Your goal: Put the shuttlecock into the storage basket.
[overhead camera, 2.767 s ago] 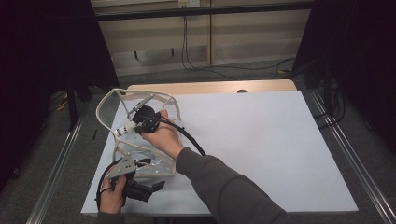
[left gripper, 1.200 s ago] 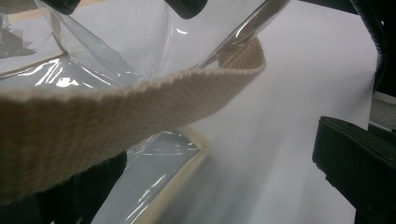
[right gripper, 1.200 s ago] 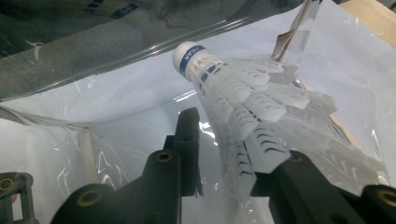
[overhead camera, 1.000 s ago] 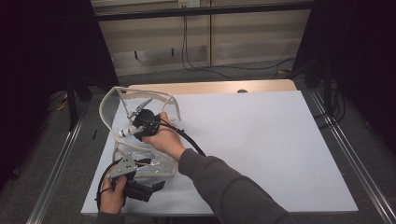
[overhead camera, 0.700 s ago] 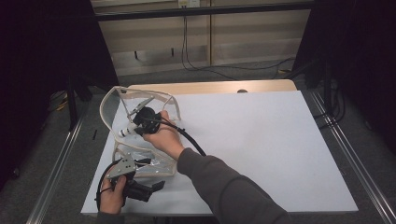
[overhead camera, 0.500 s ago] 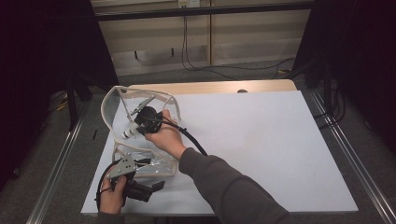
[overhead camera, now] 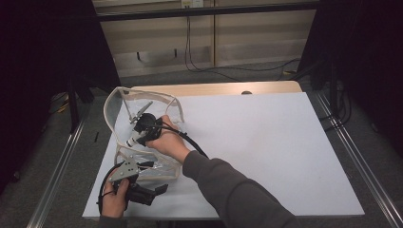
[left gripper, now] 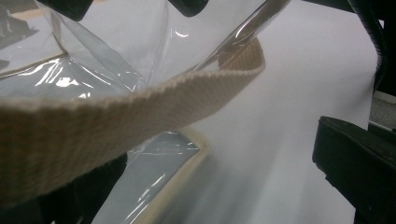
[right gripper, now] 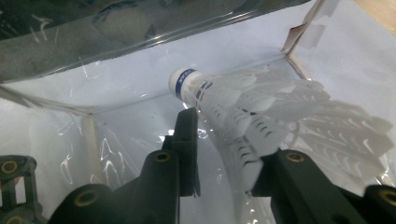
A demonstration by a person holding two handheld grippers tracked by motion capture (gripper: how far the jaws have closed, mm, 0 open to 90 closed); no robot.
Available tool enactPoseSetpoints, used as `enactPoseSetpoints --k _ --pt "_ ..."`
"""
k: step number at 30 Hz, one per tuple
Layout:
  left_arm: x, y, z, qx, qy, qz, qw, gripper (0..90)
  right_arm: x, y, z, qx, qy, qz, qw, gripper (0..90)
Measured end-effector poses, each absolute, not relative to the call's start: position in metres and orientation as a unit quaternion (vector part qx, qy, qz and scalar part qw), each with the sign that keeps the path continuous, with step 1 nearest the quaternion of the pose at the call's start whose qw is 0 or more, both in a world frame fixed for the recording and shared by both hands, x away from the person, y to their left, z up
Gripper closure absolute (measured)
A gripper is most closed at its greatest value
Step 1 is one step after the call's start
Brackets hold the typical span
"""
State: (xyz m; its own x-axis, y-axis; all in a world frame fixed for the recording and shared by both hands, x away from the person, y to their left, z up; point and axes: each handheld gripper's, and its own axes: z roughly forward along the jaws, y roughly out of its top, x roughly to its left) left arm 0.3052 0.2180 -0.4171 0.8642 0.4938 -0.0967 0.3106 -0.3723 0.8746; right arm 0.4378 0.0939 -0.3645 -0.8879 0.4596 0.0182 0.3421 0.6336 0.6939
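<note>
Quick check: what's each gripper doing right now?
Left gripper: shut on the clear bag's strap.
Right gripper: fingers around the shuttlecock, just reopened slightly; grip uncertain.

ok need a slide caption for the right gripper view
Hand-held gripper inside a clear plastic bag, its black jaws closed around a white shuttlecock.

Dim surround, bright table — plastic glare, close-up blur

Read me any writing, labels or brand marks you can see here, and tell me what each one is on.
Blue band around the white cork of the shuttlecock: it carries small white lettering, too small and blurred to read.
Clear bag with the beige strap: no writing can be made out on it.
Nothing else in these views bears readable text.
</note>
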Motion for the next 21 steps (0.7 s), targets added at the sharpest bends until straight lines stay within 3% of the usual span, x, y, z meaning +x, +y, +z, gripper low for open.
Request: enactPoseSetpoints --k 2,9,18,21 --pt "0.3052 0.2180 -0.4170 0.824 0.244 0.091 0.503 3.0 0.4375 0.0943 -0.3644 0.221 0.900 0.367 0.081 78.6" --pt "0.3052 0.2194 -0.4166 0.824 0.243 0.092 0.504 3.2 0.4403 0.0933 -0.3648 0.237 0.890 0.379 0.089 86.6" --pt "0.3046 0.2190 -0.4160 0.823 0.244 0.094 0.504 3.1 0.4410 0.0855 -0.3601 0.229 0.899 0.361 0.101 84.6" --pt "0.3045 0.2193 -0.4162 0.824 0.244 0.094 0.503 3.2 0.4383 0.0897 -0.3613 0.220 0.901 0.359 0.105 78.3"
